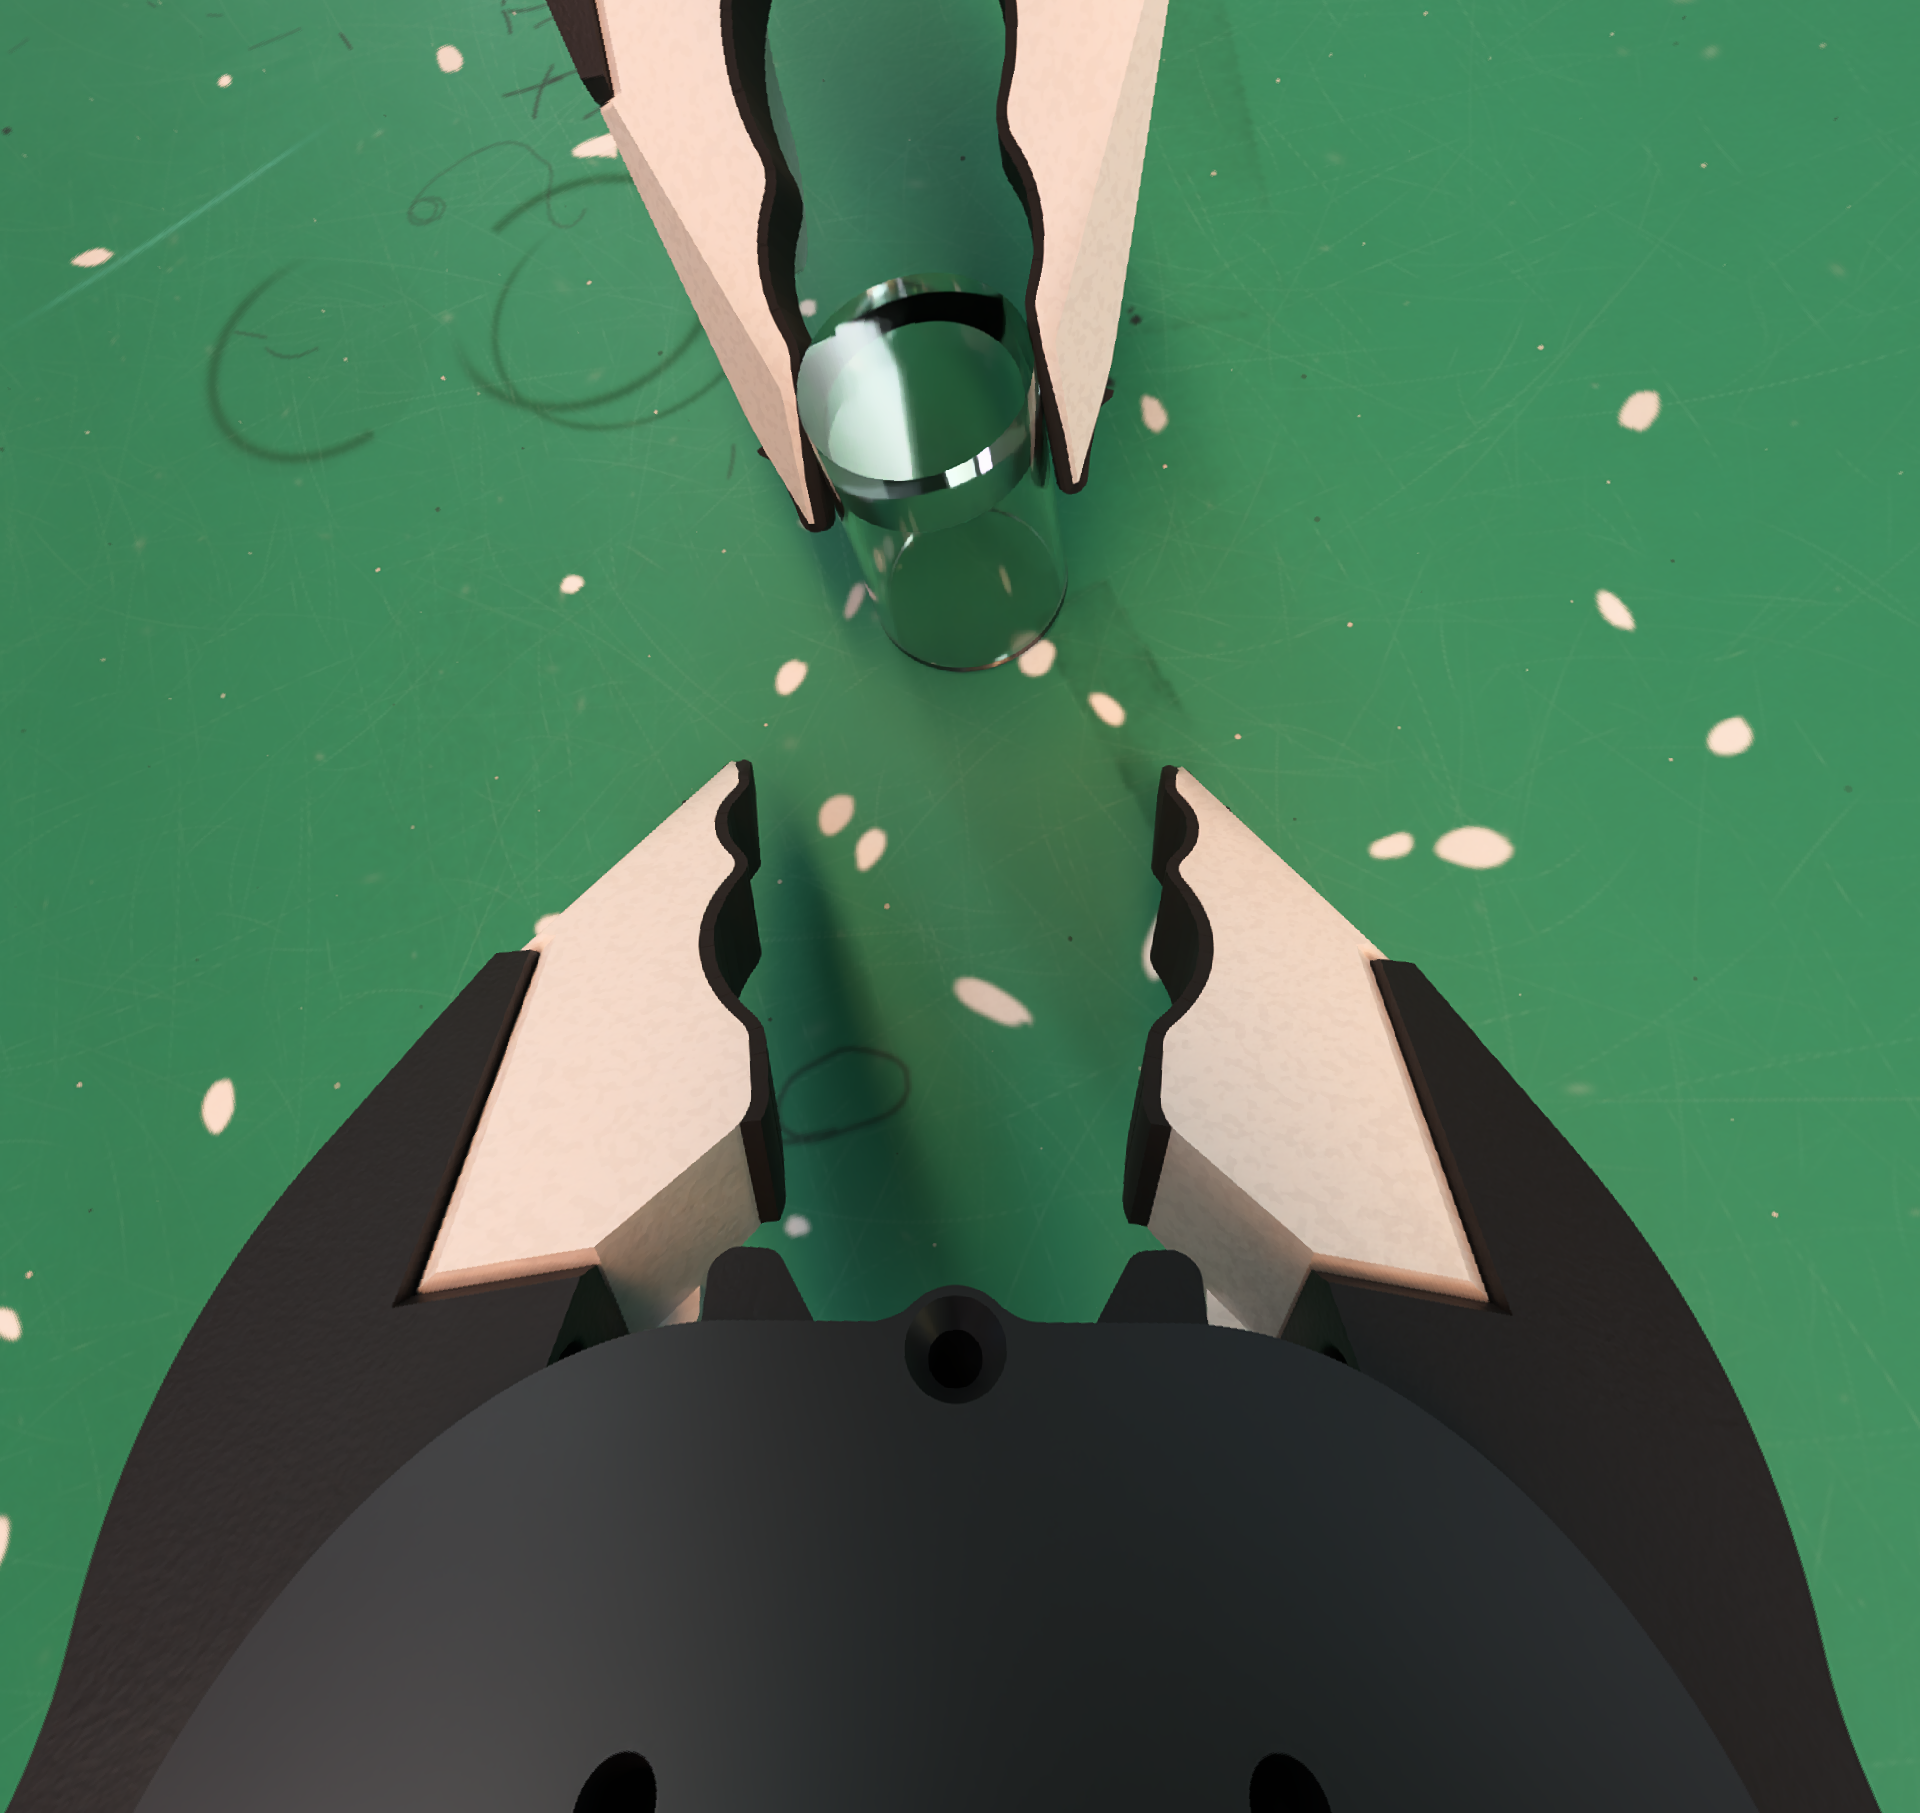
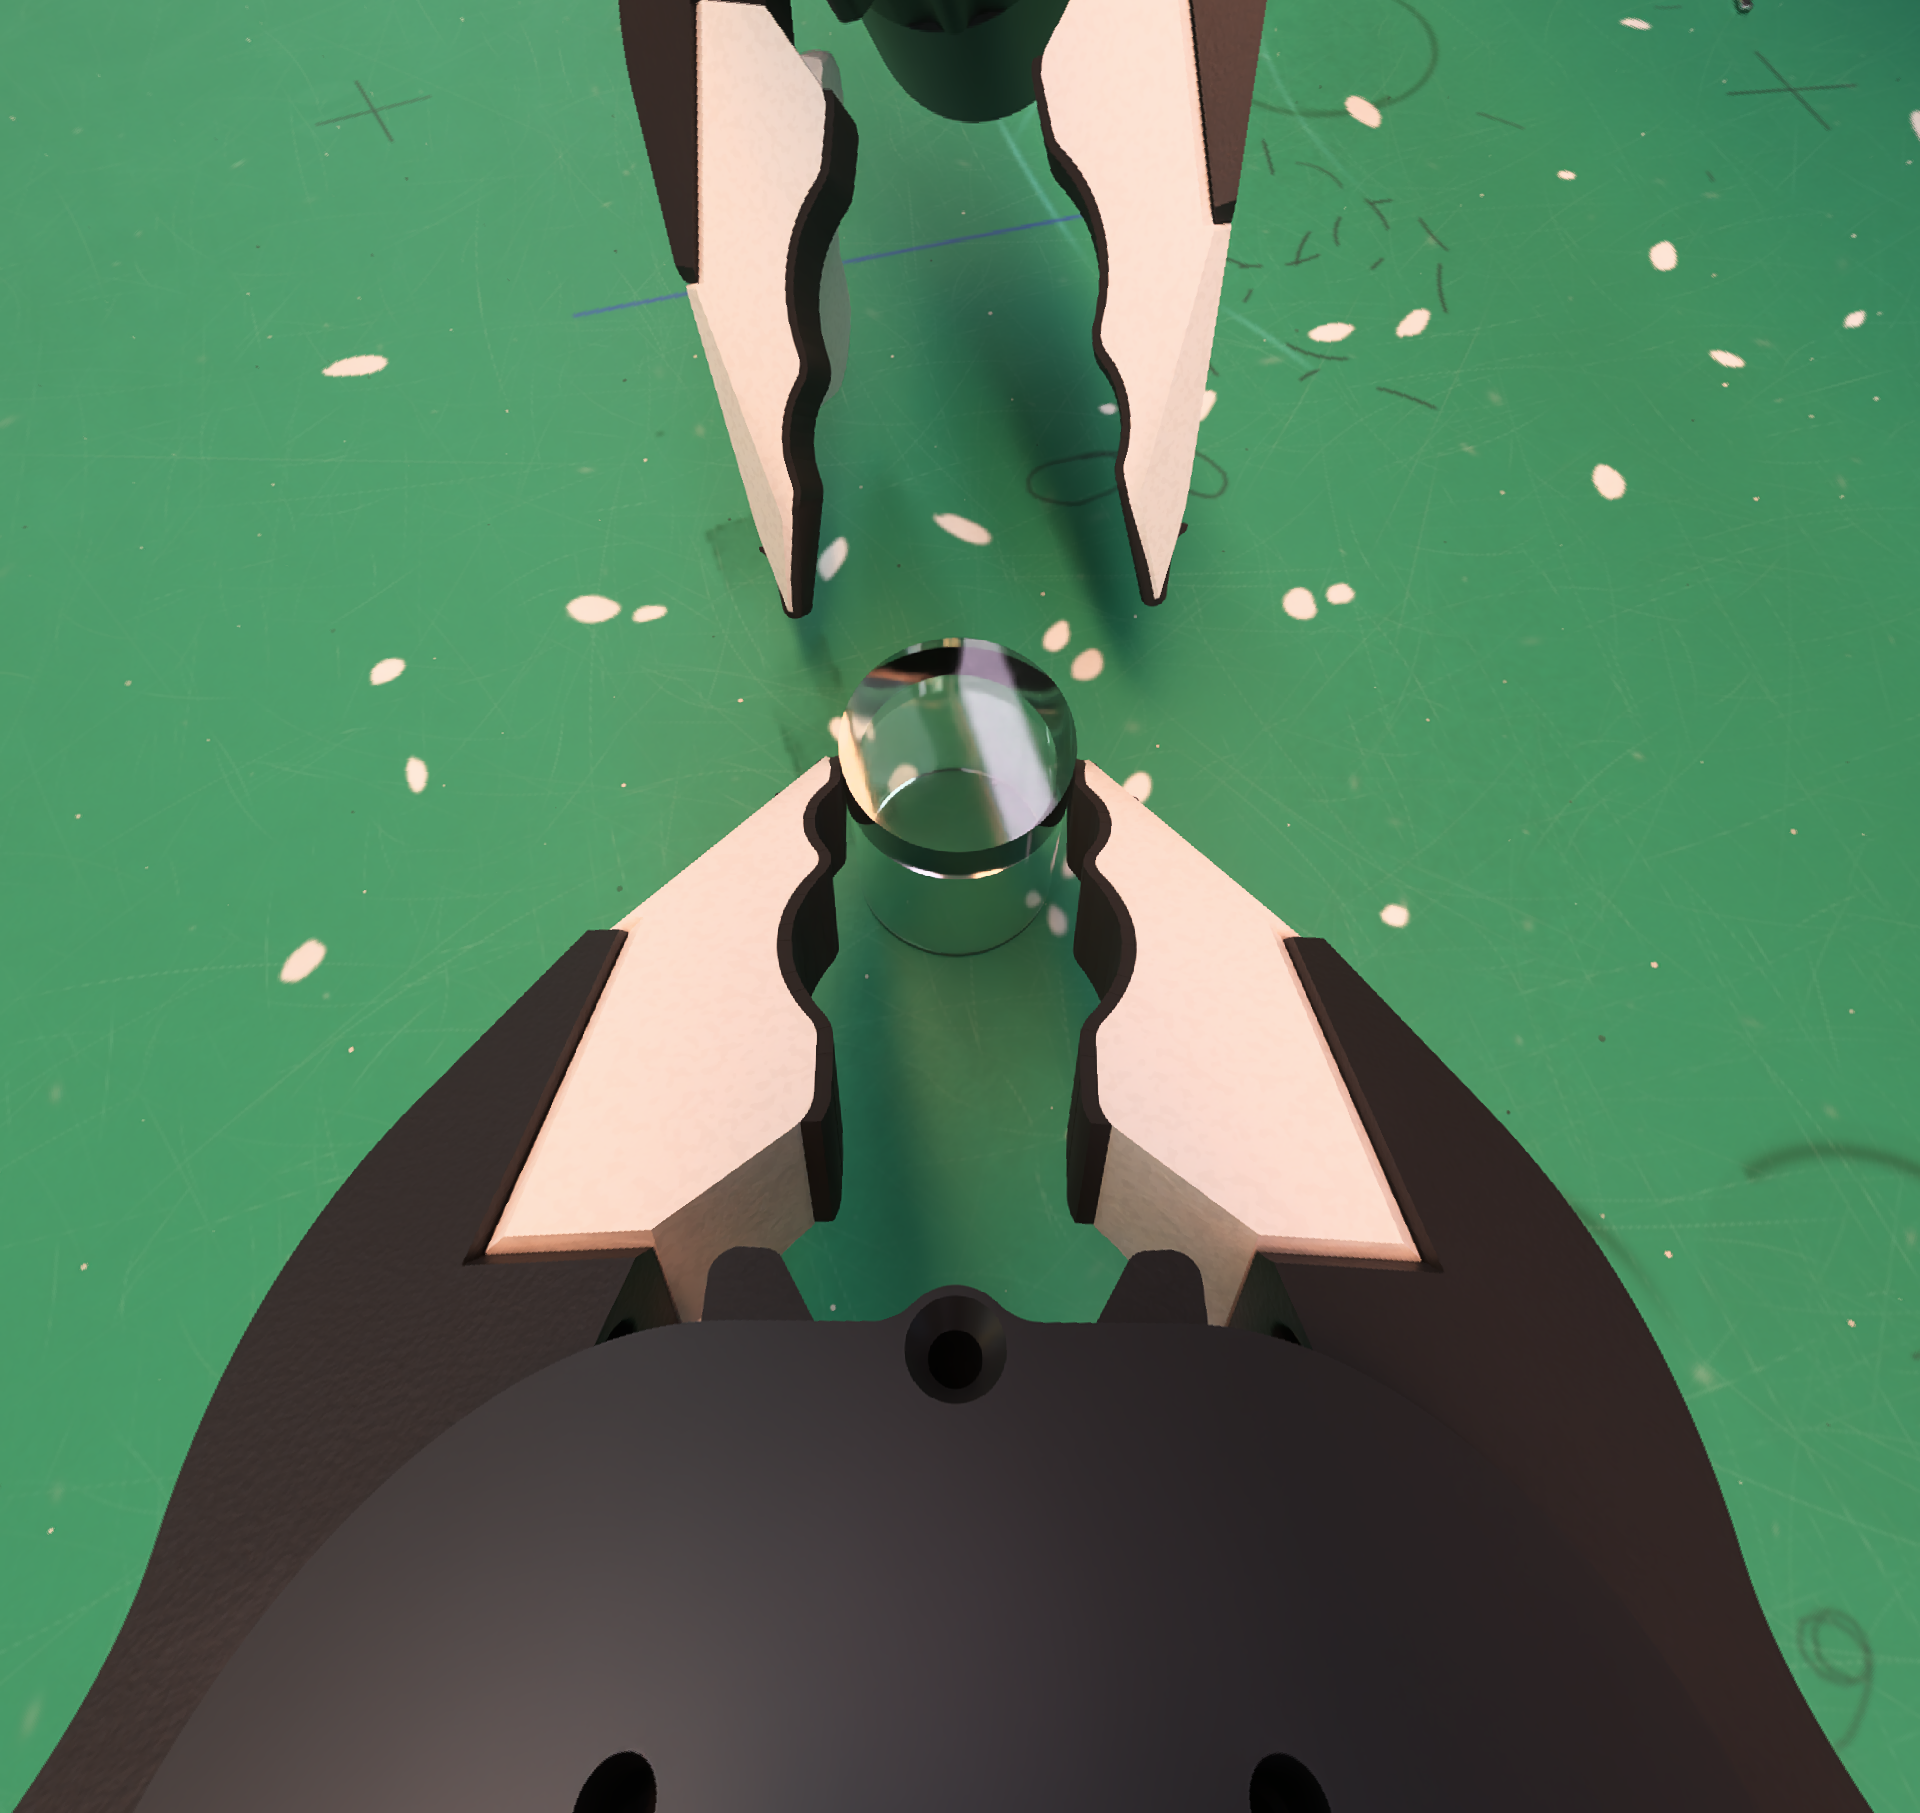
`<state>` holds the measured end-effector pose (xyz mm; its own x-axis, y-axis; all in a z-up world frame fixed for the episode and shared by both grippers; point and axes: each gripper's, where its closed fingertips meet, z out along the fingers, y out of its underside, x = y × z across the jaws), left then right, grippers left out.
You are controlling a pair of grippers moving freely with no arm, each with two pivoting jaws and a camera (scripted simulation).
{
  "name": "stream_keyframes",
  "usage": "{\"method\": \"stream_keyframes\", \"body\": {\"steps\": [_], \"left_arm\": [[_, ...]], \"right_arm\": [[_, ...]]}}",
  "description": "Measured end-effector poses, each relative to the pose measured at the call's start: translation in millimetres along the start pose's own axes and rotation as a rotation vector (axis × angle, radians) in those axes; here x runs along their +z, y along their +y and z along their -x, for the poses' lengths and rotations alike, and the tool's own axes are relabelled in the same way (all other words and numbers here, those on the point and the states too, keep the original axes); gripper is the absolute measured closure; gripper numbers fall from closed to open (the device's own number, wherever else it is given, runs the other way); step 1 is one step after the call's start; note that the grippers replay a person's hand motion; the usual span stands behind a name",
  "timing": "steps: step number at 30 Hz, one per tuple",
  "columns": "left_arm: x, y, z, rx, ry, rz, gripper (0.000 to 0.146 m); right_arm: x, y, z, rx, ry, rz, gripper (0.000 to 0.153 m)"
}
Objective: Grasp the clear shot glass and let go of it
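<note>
Our right gripper's fingers (image 2: 831, 828) press both sides of the clear shot glass (image 2: 954, 787), which stands upright on the green table (image 2: 312, 1140). Facing it from the far side, our left gripper (image 1: 956, 776) hangs spread wide, empty, just short of the glass.

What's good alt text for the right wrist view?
The right gripper clasps a clear shot glass standing on a green mat, fingertips against its sides. Opposite, the left gripper hangs open, short of the glass.
</note>
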<state>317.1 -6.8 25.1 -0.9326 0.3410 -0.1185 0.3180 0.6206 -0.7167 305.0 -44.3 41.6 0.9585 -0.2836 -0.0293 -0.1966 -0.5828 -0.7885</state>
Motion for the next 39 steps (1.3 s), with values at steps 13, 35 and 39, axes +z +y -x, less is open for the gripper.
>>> {"method": "stream_keyframes", "body": {"steps": [13, 35, 39], "left_arm": [[-0.3, -0.5, 0.5, -0.007, 0.004, 0.011, 0.071], [-1.7, -0.6, 0.1, -0.016, -0.009, 0.061, 0.072], [-1.8, -0.8, 0.6, -0.011, -0.017, 0.067, 0.073]], "right_arm": [[-0.2, -0.3, -0.2, 0.015, -0.001, -0.008, 0.11], [-0.1, -0.3, 0.2, 0.027, 0.009, 0.015, 0.11], [-0.1, 0.0, 0.5, 0.026, 0.008, 0.013, 0.11]]}}
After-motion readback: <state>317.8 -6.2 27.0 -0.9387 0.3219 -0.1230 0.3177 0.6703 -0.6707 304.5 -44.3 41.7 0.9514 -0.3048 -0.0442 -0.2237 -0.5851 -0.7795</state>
